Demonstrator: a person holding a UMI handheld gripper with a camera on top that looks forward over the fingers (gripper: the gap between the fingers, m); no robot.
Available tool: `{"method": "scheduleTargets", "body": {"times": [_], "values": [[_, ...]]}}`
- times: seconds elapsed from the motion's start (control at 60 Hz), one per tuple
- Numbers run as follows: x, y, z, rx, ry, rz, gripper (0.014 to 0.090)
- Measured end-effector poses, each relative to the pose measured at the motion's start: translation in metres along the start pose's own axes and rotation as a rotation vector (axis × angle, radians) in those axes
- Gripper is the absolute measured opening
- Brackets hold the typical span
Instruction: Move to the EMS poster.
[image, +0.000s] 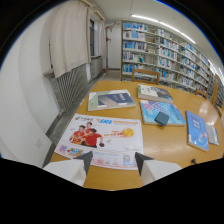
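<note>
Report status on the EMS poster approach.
Claw open, empty. EMS poster flat on wooden table, just ahead of the fingertips. Nothing in the way.

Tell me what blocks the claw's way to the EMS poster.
Nothing visible does. The EMS poster lies flat on the table just ahead of the open claw, its near edge between the fingertips.

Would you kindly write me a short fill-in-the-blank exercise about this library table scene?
1. The EMS poster lies just ahead of the gripper, whose fingers are ____.
2. A small dark box rests on a ____ beyond the poster.
3. The wooden table has a ____ standing at its far side.
4. Along the far wall stand ____ full of books.

Missing words: open; magazine; chair; shelves
</note>
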Motion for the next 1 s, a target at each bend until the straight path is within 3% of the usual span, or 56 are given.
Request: {"method": "scheduleTargets", "body": {"times": [0.55, 1.0], "values": [[-0.008, -0.019, 0.11, -0.06, 0.035, -0.005, 0.0835], [-0.009, -0.021, 0.136, -0.075, 0.051, 0.001, 0.0838]]}}
